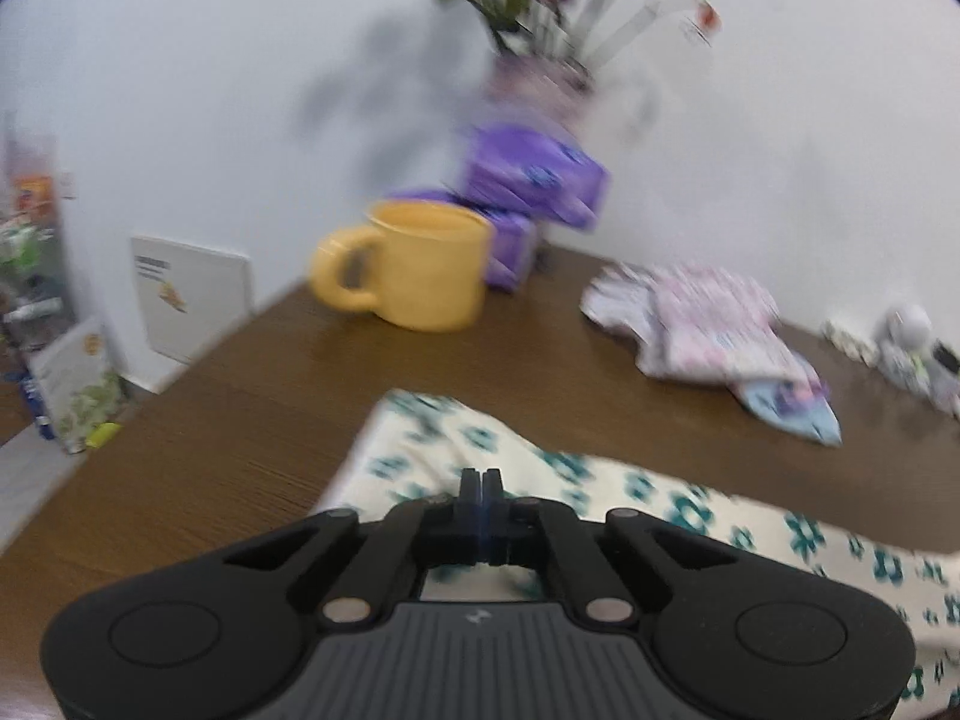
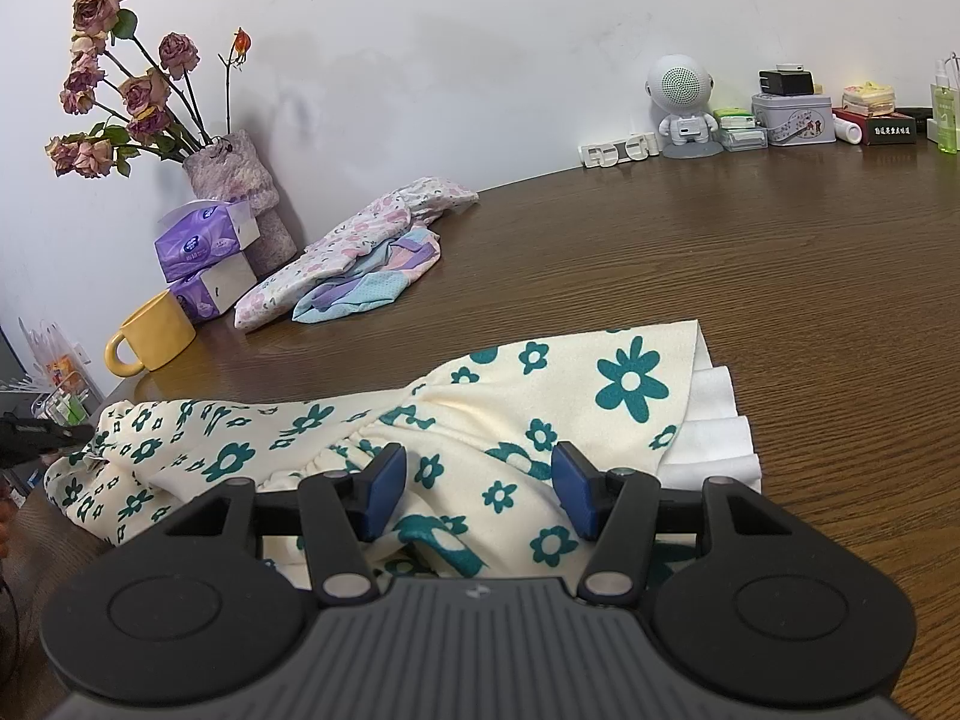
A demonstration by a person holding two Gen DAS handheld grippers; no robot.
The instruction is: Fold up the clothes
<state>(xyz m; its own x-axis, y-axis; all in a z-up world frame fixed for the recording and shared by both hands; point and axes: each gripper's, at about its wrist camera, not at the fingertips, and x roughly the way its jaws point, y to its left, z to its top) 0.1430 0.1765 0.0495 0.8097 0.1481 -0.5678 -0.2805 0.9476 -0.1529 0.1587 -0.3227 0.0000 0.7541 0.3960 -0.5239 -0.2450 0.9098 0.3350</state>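
Note:
A cream garment with teal flowers [image 2: 540, 396] lies stretched across the brown table [image 2: 780, 276], its white lining showing at the right end. My right gripper [image 2: 477, 480] is open, its blue pads [image 2: 384, 480] standing either side of a ridge of the cloth near the gathered seam. In the left wrist view, which is blurred, the same garment [image 1: 456, 444] lies under my left gripper [image 1: 483, 480], whose fingers are pressed together at the cloth's left end. The right wrist view shows that left gripper [image 2: 54, 435] at the garment's far left edge.
A yellow mug [image 2: 153, 336], purple tissue packs [image 2: 207, 240] and a vase of dried roses [image 2: 240, 192] stand at the back left. Crumpled pastel clothes [image 2: 360, 252] lie beside them. A white speaker figure [image 2: 684, 102], tins and bottles line the back right wall.

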